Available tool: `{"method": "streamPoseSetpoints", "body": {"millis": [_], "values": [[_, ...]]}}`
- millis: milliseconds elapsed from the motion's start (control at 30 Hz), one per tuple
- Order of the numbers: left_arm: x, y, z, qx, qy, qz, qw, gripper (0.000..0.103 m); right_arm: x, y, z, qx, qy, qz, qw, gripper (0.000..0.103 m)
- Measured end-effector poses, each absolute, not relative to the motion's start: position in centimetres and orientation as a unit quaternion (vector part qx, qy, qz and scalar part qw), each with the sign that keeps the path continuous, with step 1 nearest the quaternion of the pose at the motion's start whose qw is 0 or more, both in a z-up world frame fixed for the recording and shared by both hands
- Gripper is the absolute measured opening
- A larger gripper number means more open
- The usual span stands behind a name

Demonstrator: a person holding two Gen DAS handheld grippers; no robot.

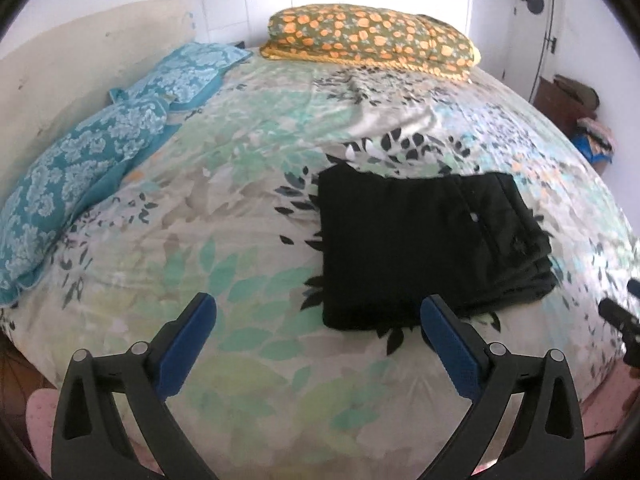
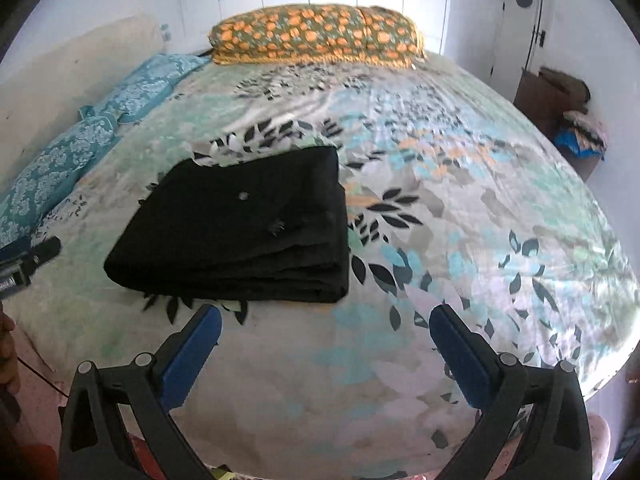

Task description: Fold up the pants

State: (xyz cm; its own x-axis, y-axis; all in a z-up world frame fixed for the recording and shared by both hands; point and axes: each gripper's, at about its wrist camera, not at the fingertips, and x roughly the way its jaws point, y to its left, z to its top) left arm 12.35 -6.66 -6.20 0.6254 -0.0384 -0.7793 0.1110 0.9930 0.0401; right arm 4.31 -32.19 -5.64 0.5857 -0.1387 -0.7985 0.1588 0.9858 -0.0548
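**Ana:** Across the middle of both frames spreads the bed (image 1: 248, 208), under a pale bedspread printed with green, teal and black leaves. It is rumpled toward the top of the frame.

**Ben:** And the pants (image 1: 424, 248)?

**Ana:** Black, folded into a flat layered rectangle, lying on the bedspread. Right of centre in the left wrist view, left of centre in the right wrist view (image 2: 244, 236), stacked edges facing the lower frame.

**Ben:** The grippers?

**Ana:** The left gripper (image 1: 318, 320) stands spread wide with nothing between its blue pads; its right finger overlaps the pants' near edge in the picture, though I cannot tell whether it touches. The right gripper (image 2: 326, 330) is equally wide and bare, just below the pants in the frame.

**Ben:** Anything else?

**Ana:** An orange-flowered pillow (image 1: 372, 40) sits at top centre. Two teal patterned pillows (image 1: 80, 176) run along the left, against a cream headboard (image 1: 80, 52). White walls, and white panelling behind the pillow. At the upper right, a door (image 2: 516, 28) and brown furniture (image 2: 548, 100) with cloth piled on it.
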Motion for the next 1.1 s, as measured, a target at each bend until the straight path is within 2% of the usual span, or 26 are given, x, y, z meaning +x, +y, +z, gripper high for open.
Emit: {"method": "streamPoseSetpoints", "body": {"millis": [200,367,467,567,733,867,1100], "values": [[11.4,-6.5,-6.3,0.026,0.441,-0.062,0.895,0.102,3.7,-30.3,-5.1,-0.012,0.440,-0.087,0.894,0.103],[10.3,-6.4,-4.8,0.024,0.420,-0.093,0.902,0.103,3.0,-28.8,-4.6,-0.027,0.435,-0.086,0.896,0.103],[9.0,-6.2,-2.2,0.021,0.375,-0.092,0.922,0.103,2.3,-27.8,-3.5,-0.037,0.420,-0.083,0.903,0.103],[7.8,-7.1,-0.6,0.085,0.332,-0.009,0.939,0.103,2.1,-27.2,-3.0,-0.044,0.420,-0.075,0.903,0.103],[8.5,-7.8,-2.7,0.098,0.399,-0.018,0.911,0.103,1.9,-26.8,-3.3,-0.047,0.433,-0.074,0.897,0.103],[8.0,-8.0,-4.8,0.059,0.446,-0.059,0.891,0.103,1.3,-27.3,-4.0,-0.052,0.450,-0.094,0.887,0.103],[7.7,-9.2,-5.8,0.056,0.469,-0.091,0.877,0.103,0.8,-28.0,-4.9,-0.043,0.466,-0.108,0.877,0.103]]}}
